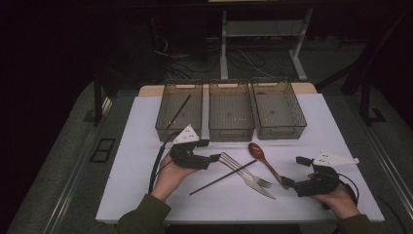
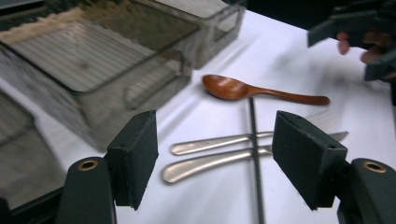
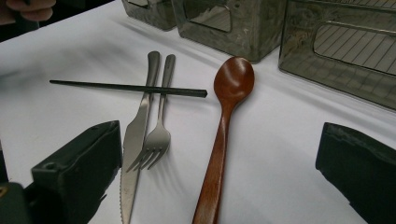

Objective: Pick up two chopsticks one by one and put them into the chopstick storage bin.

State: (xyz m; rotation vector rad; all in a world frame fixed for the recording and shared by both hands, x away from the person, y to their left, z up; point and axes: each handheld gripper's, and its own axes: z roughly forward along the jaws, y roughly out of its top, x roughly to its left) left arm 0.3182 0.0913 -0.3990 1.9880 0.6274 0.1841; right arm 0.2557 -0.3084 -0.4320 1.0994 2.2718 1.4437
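A metal fork (image 1: 242,170) and knife (image 1: 255,185) lie side by side mid-table, with a black chopstick (image 1: 223,177) across them. A brown wooden spoon (image 1: 265,163) lies to their right. My left gripper (image 1: 210,150) stands open just left of the two handles. In the left gripper view the fork handle (image 2: 210,143) and knife handle (image 2: 205,163) lie ahead, in line with the gap between the jaws and untouched. My right gripper (image 1: 294,170) is open beside the spoon's handle end. In the right gripper view the spoon (image 3: 233,79) runs between the wide jaws, untouched.
Three clear bins stand in a row at the back: left (image 1: 165,105), middle (image 1: 231,131), right (image 1: 297,109). A second black chopstick (image 1: 179,111) lies in the left bin. The white table top (image 1: 146,161) has bare room at the front and the far right.
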